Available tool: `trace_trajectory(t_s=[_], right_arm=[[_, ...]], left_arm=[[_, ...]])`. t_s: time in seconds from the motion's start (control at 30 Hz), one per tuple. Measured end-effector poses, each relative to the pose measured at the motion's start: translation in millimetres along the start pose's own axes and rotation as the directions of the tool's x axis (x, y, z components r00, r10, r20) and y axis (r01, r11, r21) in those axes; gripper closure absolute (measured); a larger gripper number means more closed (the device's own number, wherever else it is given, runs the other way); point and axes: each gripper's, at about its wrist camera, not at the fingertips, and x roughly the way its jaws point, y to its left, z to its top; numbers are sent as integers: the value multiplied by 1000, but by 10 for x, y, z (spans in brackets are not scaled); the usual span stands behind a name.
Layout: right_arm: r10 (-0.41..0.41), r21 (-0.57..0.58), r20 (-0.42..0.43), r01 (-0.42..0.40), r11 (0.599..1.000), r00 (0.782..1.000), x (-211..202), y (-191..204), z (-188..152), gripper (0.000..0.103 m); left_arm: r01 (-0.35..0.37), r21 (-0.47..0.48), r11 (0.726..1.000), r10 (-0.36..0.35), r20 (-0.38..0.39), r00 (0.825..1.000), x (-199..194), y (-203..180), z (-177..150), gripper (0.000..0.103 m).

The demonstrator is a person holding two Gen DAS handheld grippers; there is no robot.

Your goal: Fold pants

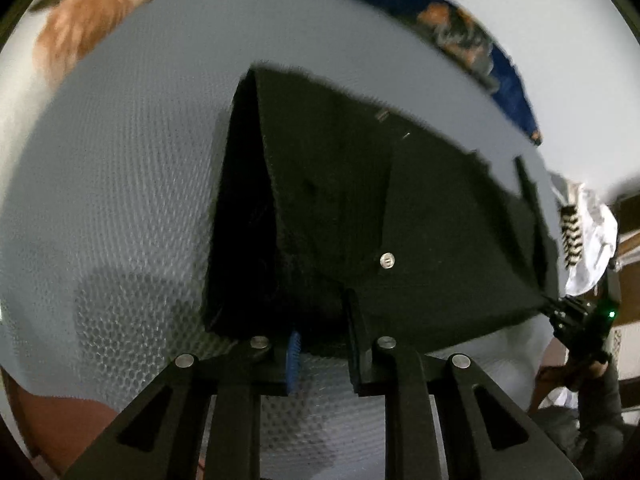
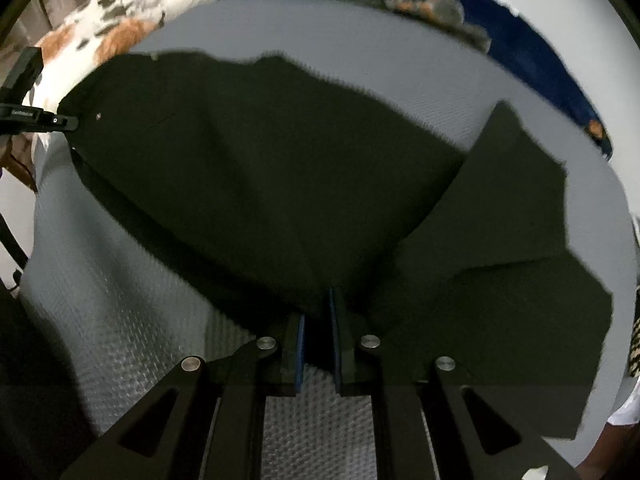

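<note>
One pair of black pants [image 2: 280, 184] lies spread across a white textured bed cover [image 2: 132, 304], filling the middle of the right wrist view and reaching from the centre to the right edge of the left wrist view. Two hand-held grippers are in play. The right hand-held gripper [image 2: 318, 344], at the lower centre of its view, is clamped on a fold of the pants' near edge, its blue pads nearly together. The left hand-held gripper [image 1: 320, 356], at the lower centre of its own view, has its fingers around the pants' near corner; whether the pads press the cloth I cannot tell. One silver button [image 1: 387, 260] shows on the pants. Small writing on the left gripper at the left edge of the right wrist view is unreadable. Two patterned cloths, an orange-and-white one [image 2: 120, 28] and a blue one [image 2: 520, 28], lie along the top.
</note>
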Motion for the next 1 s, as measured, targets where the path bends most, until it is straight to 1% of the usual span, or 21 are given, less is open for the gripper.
trace_trajectory(t_s=[0.1,0.2,0.27,0.33,0.4,0.47,0.5,0.6,0.73,0.77,0.8,0.83,0.87,0.9,0.93,1.0], right_arm=[[12,11,-25,-12,1000,1000,92,15,-33,94],[26,30,-41,-25,999,999,197,-17,-31,94],[40,48,-29,-39,998,999,221,-59,-8,94],[50,65,-24,-48,997,998,225,-90,-2,93],[57,75,-17,-56,996,998,234,-111,0,93],[62,84,-13,-61,995,998,246,-124,8,91],[65,89,-11,-64,994,998,250,-131,11,91],[75,97,-5,-74,993,997,267,-154,27,89],[93,114,7,-93,989,996,276,-174,27,88],[97,117,8,-97,988,995,280,-183,33,88],[101,122,9,-102,987,995,286,-196,37,88],[108,129,11,-108,986,994,294,-211,36,88],[116,139,11,-116,983,993,277,-188,17,88],[126,152,11,-127,980,992,276,-208,14,87],[141,170,11,-141,975,990,273,-238,27,87],[166,204,11,-165,965,986,283,-297,29,86]], left_arm=[[0,2,1000,0,2,1000,-6,3,-24,82],[-63,48,997,63,2,998,7,-62,-51,78],[-92,75,993,91,10,996,18,-139,-31,75],[-98,64,993,98,8,995,-2,-120,-21,70],[-84,64,994,83,9,996,-86,-123,-44,65],[-87,88,992,86,15,996,-198,-151,-71,60],[-90,106,990,89,20,996,-253,-178,-96,60],[-143,182,973,139,32,990,-394,-272,-170,60],[-184,245,952,169,80,982,-593,-359,-248,60],[-188,258,948,167,102,981,-631,-418,-258,60],[-175,275,945,143,132,981,-662,-521,-265,60],[-153,295,943,114,146,983,-669,-618,-269,60],[-119,336,934,70,155,985,-655,-793,-279,60],[-101,367,925,44,161,986,-626,-930,-278,60],[-83,403,911,18,163,986,-581,-1076,-287,60],[-34,489,871,-40,141,989,-406,-1435,-309,60]])
